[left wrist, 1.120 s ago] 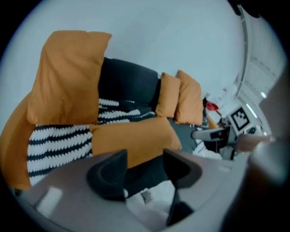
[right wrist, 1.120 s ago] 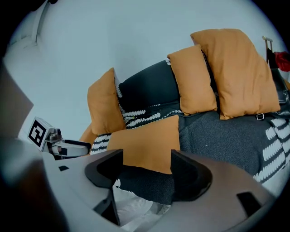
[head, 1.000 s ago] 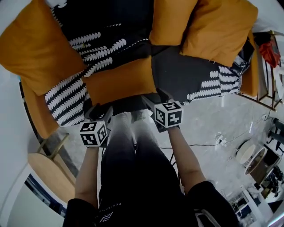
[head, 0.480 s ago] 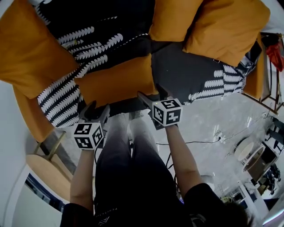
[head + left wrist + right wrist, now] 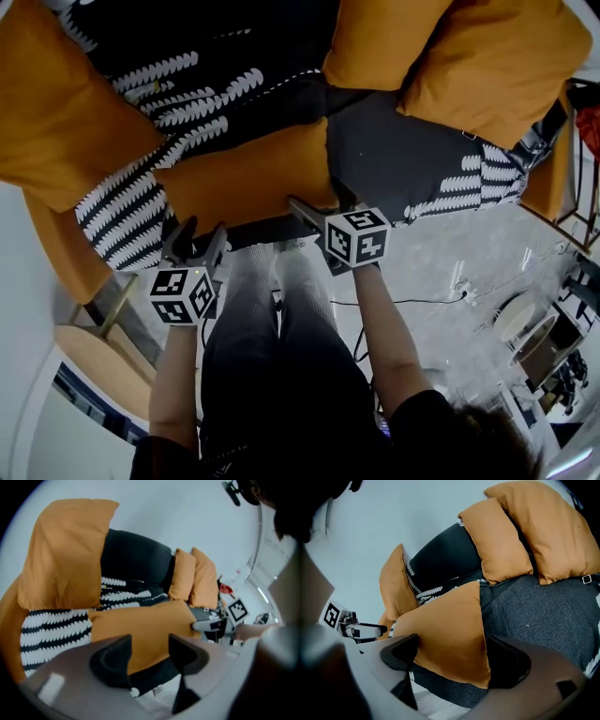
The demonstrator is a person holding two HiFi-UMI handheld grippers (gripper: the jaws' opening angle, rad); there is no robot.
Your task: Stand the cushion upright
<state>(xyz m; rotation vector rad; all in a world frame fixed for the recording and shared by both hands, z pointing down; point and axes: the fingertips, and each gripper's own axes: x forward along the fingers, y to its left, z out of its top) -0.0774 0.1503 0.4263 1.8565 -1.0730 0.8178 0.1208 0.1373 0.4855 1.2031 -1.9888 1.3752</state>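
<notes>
Right gripper (image 5: 319,202): jaws spread wide, having just been opening. The front right corner of the flat orange cushion (image 5: 244,183) lies in the gap, and neither pad is seen pressing it (nothing gripped).

Left gripper (image 5: 199,236): jaws partly apart and empty, poised at the flat orange cushion's front left corner. Its front edge shows between the pads, which are not closed on it.

Flat orange cushion: lies face-down on the seat of the dark grey sofa (image 5: 403,159), not upright (long side along the seat front).

Black-and-white patterned throw (image 5: 141,202): left of and behind the flat orange cushion, draped over the seat and down its front.

Large orange cushion (image 5: 56,112): left rear of the flat orange cushion, propped up.

Two orange back cushions (image 5: 497,56): right rear of the flat orange cushion, leaning side by side and touching.

Person's legs (image 5: 272,337): directly in front of the flat orange cushion, between both grippers.

Pale stone floor (image 5: 450,262): front right of the flat orange cushion.
</notes>
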